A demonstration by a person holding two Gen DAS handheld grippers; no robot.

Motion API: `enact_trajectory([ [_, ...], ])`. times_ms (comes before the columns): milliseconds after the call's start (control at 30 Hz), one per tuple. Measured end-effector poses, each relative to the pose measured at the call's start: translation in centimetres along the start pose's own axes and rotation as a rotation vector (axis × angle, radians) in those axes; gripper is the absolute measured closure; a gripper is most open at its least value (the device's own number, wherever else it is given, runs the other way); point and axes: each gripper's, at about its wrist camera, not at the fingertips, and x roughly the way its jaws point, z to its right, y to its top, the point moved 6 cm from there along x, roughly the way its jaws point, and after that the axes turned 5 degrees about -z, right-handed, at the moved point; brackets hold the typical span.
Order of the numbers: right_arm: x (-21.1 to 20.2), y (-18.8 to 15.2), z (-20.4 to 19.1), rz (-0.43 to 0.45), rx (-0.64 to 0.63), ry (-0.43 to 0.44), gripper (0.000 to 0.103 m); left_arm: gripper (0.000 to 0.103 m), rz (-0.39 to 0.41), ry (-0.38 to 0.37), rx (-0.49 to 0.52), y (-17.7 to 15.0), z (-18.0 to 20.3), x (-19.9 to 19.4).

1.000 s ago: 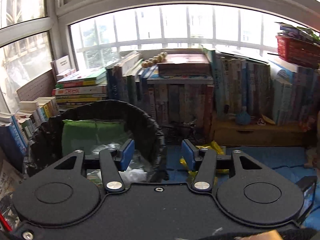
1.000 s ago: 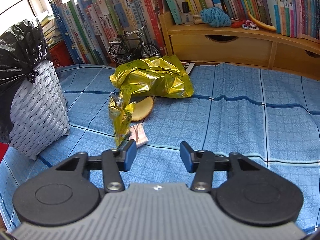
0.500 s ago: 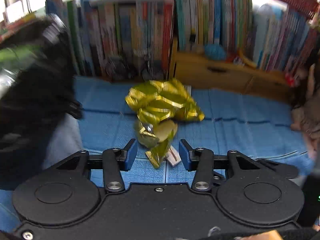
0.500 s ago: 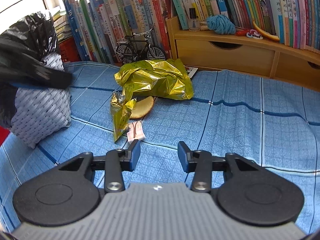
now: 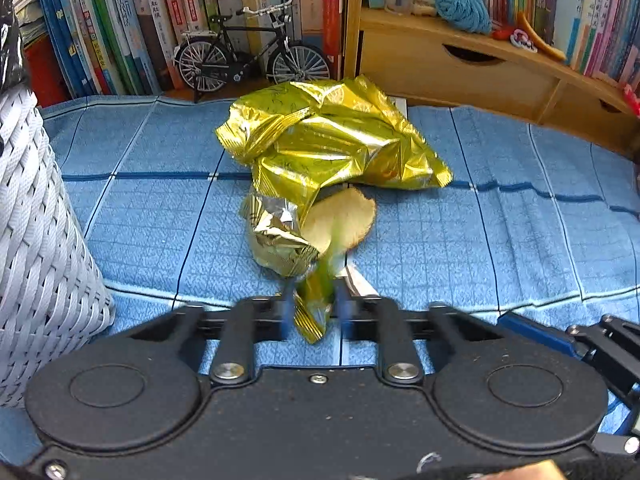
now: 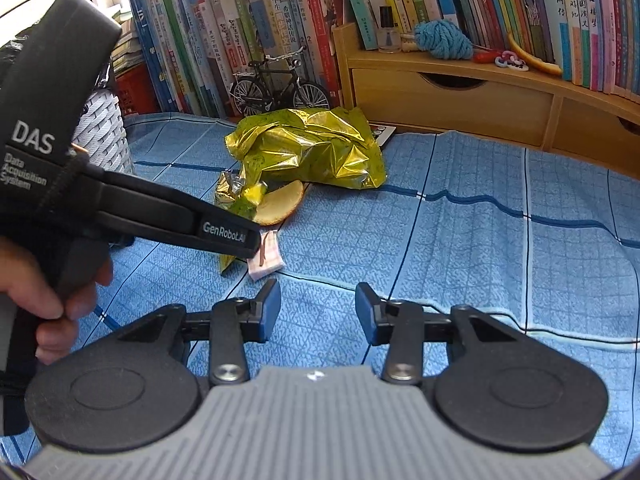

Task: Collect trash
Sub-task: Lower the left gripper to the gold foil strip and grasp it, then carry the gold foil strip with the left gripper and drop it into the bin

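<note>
I see the left gripper (image 5: 312,312) low at frame centre, fingers blurred and drawn narrow around the small gold wrapper (image 5: 280,236) on the blue cloth (image 5: 480,240); firm contact unclear. A hand (image 6: 48,296) at lower left holds its handle, marked "DAS Data Acquisition System", "GenRobot.AI". Right gripper (image 6: 316,312) gapes wide, holding nothing

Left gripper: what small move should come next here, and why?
Probably finish closing, then lift. The left gripper has its blurred fingers on either side of the small gold wrapper's lower tail, which lies on the blue cloth. The woven bin stands close to the left. The right gripper is open, holding nothing.
</note>
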Motion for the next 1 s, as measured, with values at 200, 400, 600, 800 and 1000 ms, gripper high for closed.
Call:
enact_trajectory([
  [200, 0.7, 0.3, -0.3, -0.003, -0.001, 0.016, 0.055, 0.098, 0.082, 0.006, 0.058, 0.8, 0.9, -3.4],
  [400, 1.5, 0.8, -1.4, 0.005, -0.023, 0.038, 0.054, 0.098, 0.205, 0.019, 0.057, 2.1, 0.5, -10.3],
  [600, 2.2, 1.4, -2.7, 0.006, -0.043, 0.055, 0.054, 0.098, 0.322, 0.016, 0.003, 3.8, -1.5, -17.4],
  [800, 3.7, 2.2, -3.9, -0.007, -0.053, 0.038, 0.054, 0.098, 0.462, 0.055, -0.083, 5.7, -5.0, -24.0],
  [1000, 4.6, 2.2, -4.5, -0.027, -0.055, 0.017, 0.054, 0.096, 0.523, 0.201, -0.189, 6.7, -11.0, -26.8],
])
